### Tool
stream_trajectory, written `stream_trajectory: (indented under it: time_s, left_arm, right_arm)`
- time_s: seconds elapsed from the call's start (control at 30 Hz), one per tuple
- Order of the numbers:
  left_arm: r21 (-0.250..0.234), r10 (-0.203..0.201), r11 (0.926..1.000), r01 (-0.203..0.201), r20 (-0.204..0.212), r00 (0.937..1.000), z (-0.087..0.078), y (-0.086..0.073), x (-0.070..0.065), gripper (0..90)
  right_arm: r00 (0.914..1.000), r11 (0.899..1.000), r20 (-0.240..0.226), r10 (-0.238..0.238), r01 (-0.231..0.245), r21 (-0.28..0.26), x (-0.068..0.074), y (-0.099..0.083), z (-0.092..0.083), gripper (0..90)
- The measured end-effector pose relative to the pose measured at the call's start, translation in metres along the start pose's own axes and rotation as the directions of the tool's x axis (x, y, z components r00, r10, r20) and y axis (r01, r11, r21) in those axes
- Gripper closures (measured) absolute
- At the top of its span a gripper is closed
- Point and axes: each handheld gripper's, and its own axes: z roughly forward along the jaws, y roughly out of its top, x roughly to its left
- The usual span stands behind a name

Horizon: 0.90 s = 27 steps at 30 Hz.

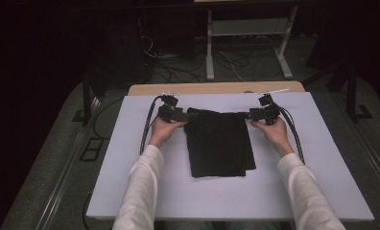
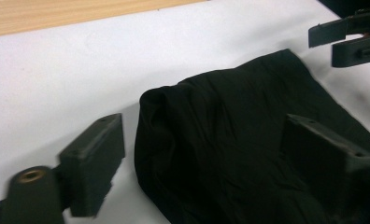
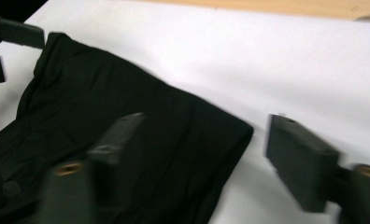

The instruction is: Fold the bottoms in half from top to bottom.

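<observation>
High view: cables (image 1: 147,125) flank cloth (image 1: 219,143).

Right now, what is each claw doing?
Left claw: open, straddling the cloth corner, not gripping.
Right claw: open, straddling the other corner.

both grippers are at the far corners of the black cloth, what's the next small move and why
Probably close both grippers on the far corners. The left gripper and right gripper sit open at the far edge of the folded black cloth, and each gripper view shows one jaw over the fabric and the other on the white mat, so each straddles a corner without holding it yet. Closing would secure the cloth for lifting or folding.
</observation>
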Motion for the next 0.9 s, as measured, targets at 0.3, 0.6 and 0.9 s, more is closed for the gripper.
stream_trajectory:
  time_s: [0.3,0.6,0.9]
  left_arm:
    - [-0.026,0.028,0.9993,-0.029,-0.034,0.9990,-0.018,-0.003,-0.004,0.0]
    - [-0.058,0.023,0.9980,-0.027,-0.061,0.9979,-0.042,-0.014,-0.009,0.0]
    - [-0.087,0.022,0.9958,-0.028,-0.065,0.9977,-0.062,-0.035,-0.019,0.0]
  right_arm:
    - [0.9999,1.000,-0.008,-0.006,0.006,-0.009,0.002,-0.002,-0.022,0.0]
    - [0.9999,1.000,0.005,-0.014,0.014,-0.016,0.008,-0.013,-0.038,0.0]
    - [0.9984,0.998,-0.011,-0.055,0.054,-0.043,0.020,-0.022,-0.059,0.0]
